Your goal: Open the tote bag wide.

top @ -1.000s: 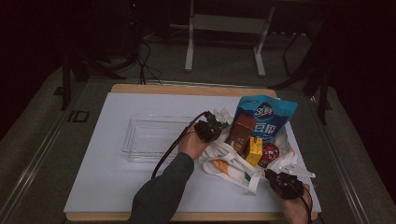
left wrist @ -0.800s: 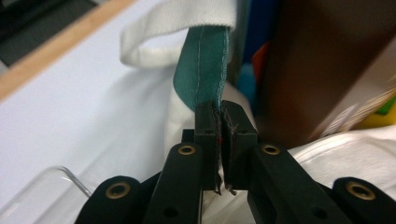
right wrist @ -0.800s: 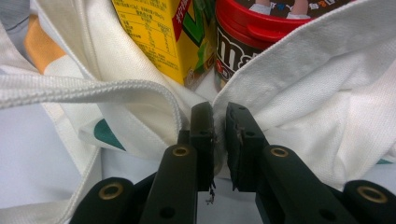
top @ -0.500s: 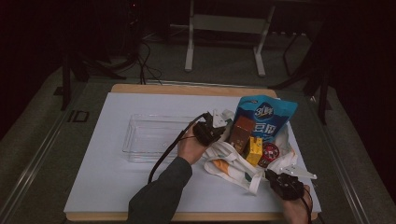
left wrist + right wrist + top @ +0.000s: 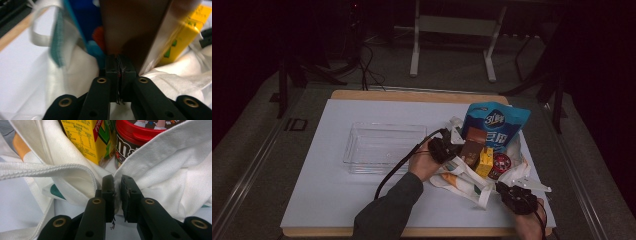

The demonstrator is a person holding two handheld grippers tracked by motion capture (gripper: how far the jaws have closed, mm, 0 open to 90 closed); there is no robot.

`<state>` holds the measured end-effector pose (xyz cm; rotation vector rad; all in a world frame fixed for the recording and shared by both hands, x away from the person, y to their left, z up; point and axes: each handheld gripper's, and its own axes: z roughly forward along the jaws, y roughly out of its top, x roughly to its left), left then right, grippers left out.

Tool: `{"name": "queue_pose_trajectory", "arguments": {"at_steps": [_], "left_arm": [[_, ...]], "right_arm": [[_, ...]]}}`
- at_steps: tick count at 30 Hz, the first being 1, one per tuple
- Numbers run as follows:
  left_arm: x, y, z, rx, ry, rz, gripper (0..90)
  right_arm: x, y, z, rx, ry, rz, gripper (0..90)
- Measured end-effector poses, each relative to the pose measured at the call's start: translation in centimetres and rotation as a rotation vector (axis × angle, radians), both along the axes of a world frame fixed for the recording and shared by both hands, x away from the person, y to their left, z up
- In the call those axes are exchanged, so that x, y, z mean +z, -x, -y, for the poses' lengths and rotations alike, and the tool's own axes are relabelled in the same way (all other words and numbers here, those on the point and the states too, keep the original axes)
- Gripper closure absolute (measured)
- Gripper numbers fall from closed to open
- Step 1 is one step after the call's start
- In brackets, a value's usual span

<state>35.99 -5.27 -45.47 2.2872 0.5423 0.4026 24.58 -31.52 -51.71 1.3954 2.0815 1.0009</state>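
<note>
Clear plastic rectangular tray (image 5: pixel 382 146) left of white cloth tote bag (image 5: pixel 472 180): empty, nothing moved in yet.
Left claw (image 5: pixel 458 148) clamped on brown flat packet (image 5: pixel 132 27), at bag mouth, packet apparently coming out.
Yellow carton (image 5: pixel 86 137), red-lidded round tub (image 5: pixel 140 135), blue snack pouch (image 5: pixel 494 125) lie in bag.
Right claw (image 5: pixel 117 192) pinching bag edge, bracing it.

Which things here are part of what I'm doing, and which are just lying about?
In play: left tongs shut on brown packet; right tongs pinching white bag; clear tray.

Idle: blue pouch, yellow carton, red-lidded tub.
</note>
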Motion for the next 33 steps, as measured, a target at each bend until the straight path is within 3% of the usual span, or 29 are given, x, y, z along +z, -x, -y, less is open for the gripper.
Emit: {"name": "queue_pose_trajectory", "arguments": {"at_steps": [8, 13, 17, 21, 29, 33], "left_arm": [[0.1, 0.3, -0.2, -0.076, -0.003, -0.016, 89.5], [0.2, -0.4, -0.8, -0.077, 0.021, -0.042, 78.4], [0.6, -0.5, -1.3, -0.078, 0.029, -0.041, 70.9], [0.9, -0.7, -1.9, -0.106, 0.051, -0.061, 62.1], [1.7, -0.7, -3.0, -0.130, 0.075, -0.049, 55.9], [2.0, -0.9, -3.5, -0.131, 0.109, -0.055, 53.9]], "right_arm": [[0.0, 0.0, -0.1, -0.001, 0.004, -0.001, 81.2], [0.0, 0.0, -0.1, -0.001, 0.003, 0.001, 81.2], [0.0, 0.0, 0.1, 0.005, -0.002, 0.002, 81.0], [0.0, 0.0, 0.1, 0.005, -0.005, 0.003, 80.9], [-0.1, 0.0, 0.1, 0.003, -0.010, 0.005, 80.8], [-0.1, 0.1, 0.2, 0.004, -0.013, 0.005, 80.7]]}}
